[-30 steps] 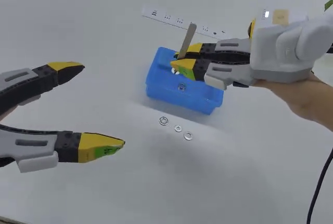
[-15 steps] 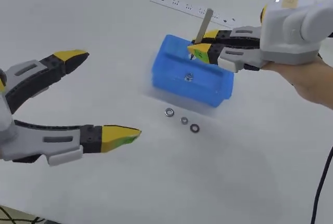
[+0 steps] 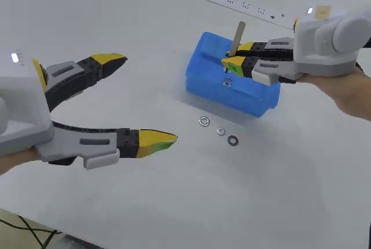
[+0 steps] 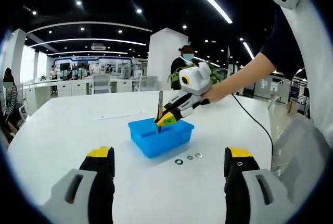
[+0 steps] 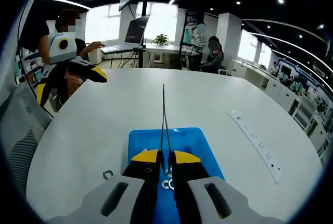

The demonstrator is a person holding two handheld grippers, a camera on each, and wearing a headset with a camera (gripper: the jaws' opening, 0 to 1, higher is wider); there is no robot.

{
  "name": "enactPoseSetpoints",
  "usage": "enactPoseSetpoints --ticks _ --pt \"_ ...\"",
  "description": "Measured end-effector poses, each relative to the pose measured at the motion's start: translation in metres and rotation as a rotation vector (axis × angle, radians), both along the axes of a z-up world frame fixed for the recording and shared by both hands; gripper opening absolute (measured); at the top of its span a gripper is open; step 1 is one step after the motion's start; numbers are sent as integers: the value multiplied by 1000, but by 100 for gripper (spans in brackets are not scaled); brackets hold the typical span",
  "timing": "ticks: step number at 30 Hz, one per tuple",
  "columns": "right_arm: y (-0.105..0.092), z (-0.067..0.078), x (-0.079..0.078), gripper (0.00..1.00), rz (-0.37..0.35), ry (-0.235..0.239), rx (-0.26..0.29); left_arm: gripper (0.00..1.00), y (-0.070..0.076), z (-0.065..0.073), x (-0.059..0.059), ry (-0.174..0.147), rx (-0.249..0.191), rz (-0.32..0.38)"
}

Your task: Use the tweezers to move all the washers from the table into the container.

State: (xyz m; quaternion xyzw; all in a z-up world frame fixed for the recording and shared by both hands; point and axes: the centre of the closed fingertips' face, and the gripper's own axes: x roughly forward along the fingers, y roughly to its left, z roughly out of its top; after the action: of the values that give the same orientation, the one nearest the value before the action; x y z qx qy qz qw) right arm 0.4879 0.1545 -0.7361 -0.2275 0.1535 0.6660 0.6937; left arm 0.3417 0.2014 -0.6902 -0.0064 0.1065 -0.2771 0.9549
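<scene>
Blue plastic forms the container [image 3: 204,90], a small open box on the white table [image 3: 185,202], with a white power strip [image 3: 243,7] lying beyond it. The right gripper [image 3: 232,65] reaches in over the box from the right, its yellow-tipped jaws pressed almost together on the tweezers [image 3: 237,36]. These stand nearly upright, with the grey handle end rising above the jaws and the points dipping down inside the box. One washer [image 3: 228,82] shows inside the container right at the tweezer points, but whether it is pinched or lies loose on the floor of the box cannot be told. Three more washers wait on the table just in front of the container's near wall, in a short slanting row and close to each other but apart: the first [image 3: 203,121], the middle one [image 3: 220,131] and the last [image 3: 232,141]. The left gripper [image 3: 149,98] hangs above bare table to the left, well away from the box and the row, its jaws spread wide and holding nothing. In the left gripper view the container and the row of washers lie between and beyond those two parted jaws.
</scene>
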Motion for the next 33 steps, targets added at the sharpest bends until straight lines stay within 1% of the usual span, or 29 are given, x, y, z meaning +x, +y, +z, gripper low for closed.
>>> enactPoseSetpoints --ticks 1,2,3,4,5,6,8,10,15,17,19,21,25,28,33 --pt "0 -3 1 9 -1 1 -2 92 1 -1 1 2 12 3" --pt "-1 -7 2 9 5 -6 -17 92 2 -1 3 2 12 8" --pt "-2 -9 3 9 2 -5 -20 92 3 0 4 -1 5 16" --pt "-2 -10 5 9 -3 -1 -19 92 3 1 5 -4 4 25" --pt "-1 -10 5 9 -9 17 -3 92 4 1 6 -2 6 30" --pt "0 -10 5 9 -11 22 1 92 3 1 7 -1 7 29" --pt "1 -12 5 9 -5 15 -3 92 2 1 7 -2 16 23" --pt "1 -14 3 9 0 20 -3 92 1 -2 6 11 25 15" --pt "1 -20 1 9 6 28 -4 92 -2 -2 5 18 30 5" --pt "0 -23 0 9 5 32 -8 92 -4 -1 4 18 41 -2" --pt "-1 -26 -1 9 11 25 -17 92 -6 -1 3 19 37 -8" --pt "-1 -27 -1 10 12 22 -15 93 -7 -1 3 25 34 -13" --pt "-2 -27 0 10 8 20 -17 93 -10 -3 2 34 43 -24" --pt "-1 -26 -1 10 10 23 -13 93 -12 -3 2 35 36 -24" --pt "0 -24 -1 10 8 27 -8 93 -13 -3 1 39 43 -32"
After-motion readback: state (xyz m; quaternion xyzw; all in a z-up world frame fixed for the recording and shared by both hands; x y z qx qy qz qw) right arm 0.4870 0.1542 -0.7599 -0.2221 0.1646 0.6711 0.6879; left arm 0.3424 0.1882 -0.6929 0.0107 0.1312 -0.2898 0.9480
